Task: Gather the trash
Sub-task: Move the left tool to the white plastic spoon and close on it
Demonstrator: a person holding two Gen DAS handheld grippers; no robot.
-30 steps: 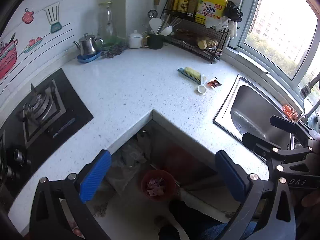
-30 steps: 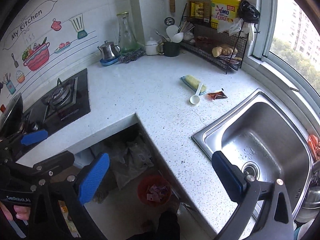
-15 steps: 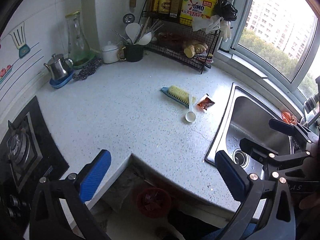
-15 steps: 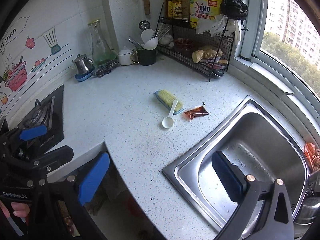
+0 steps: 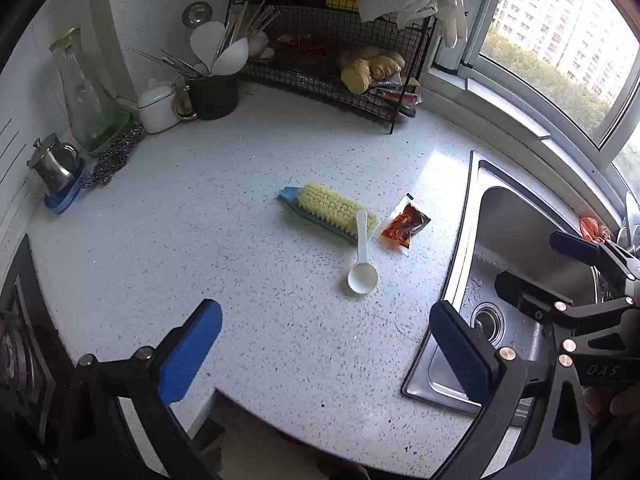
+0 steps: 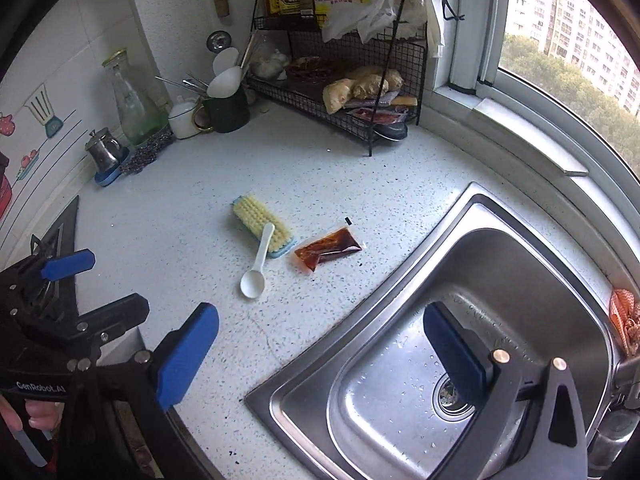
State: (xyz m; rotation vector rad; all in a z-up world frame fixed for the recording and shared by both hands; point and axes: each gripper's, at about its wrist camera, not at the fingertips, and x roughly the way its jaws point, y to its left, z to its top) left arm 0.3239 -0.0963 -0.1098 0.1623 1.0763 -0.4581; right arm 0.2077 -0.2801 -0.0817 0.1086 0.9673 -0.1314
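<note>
A red sauce packet (image 5: pixel 405 224) (image 6: pixel 328 251) lies flat on the white speckled counter (image 5: pixel 224 240) beside the sink. Next to it a white plastic spoon (image 5: pixel 362 268) (image 6: pixel 256 272) leans its handle on a yellow-bristled blue scrub brush (image 5: pixel 332 210) (image 6: pixel 262 224). My left gripper (image 5: pixel 326 352) hangs open over the counter's front edge, short of the spoon, nothing between its blue pads. My right gripper (image 6: pixel 320 350) is open too, straddling the sink's near corner, below and right of the packet. Each gripper shows in the other's view at the side.
A steel sink (image 6: pixel 492 320) (image 5: pixel 516 264) fills the right. A black wire rack (image 5: pixel 344 64) with ginger and bottles stands at the back, with a utensil mug (image 5: pixel 212 92), glass carafe (image 5: pixel 86 100) and small kettle (image 5: pixel 56 168). The stove (image 5: pixel 16 344) is at the left.
Both grippers have advanced over the counter toward the spoon, brush and packet, which now appear larger and nearer. The gap below the counter with the red bin has dropped out of view.
</note>
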